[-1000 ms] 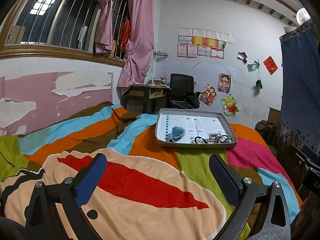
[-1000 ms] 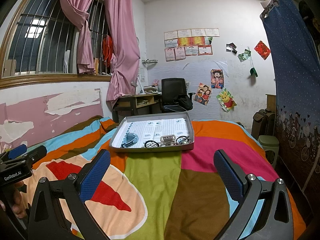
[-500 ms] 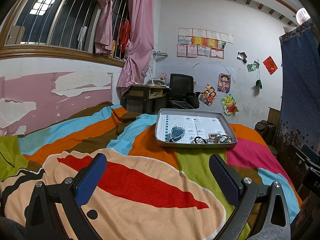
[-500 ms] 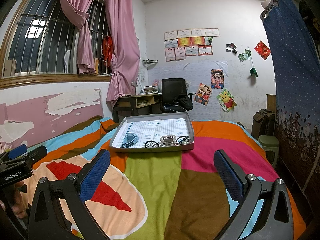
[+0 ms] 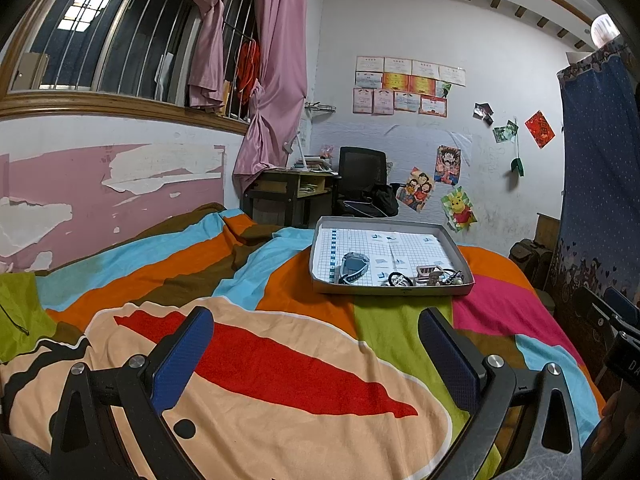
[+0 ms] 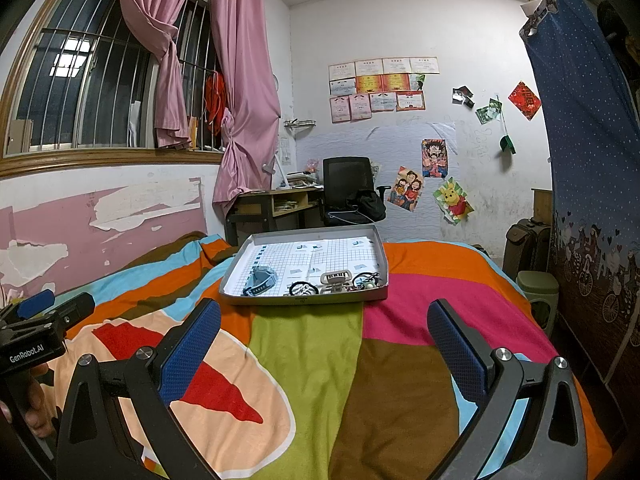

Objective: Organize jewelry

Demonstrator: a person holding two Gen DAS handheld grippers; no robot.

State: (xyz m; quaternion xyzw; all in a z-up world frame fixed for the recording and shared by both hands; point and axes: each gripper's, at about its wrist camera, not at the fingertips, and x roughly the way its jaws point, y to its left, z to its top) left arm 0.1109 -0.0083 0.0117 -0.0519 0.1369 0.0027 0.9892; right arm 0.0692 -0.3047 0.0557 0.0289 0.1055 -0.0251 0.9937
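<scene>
Bed (image 6: 328, 360): we see a striped, multicoloured blanket covering it.
On it: we see a shallow grey tray (image 6: 304, 300).

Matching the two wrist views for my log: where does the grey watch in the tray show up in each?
Left wrist: the grey watch lies in the tray's near-left part, right of picture centre.
Right wrist: the watch is again near-left in the tray, left of centre.
Shared landmark: the black office chair behind the tray.
</scene>
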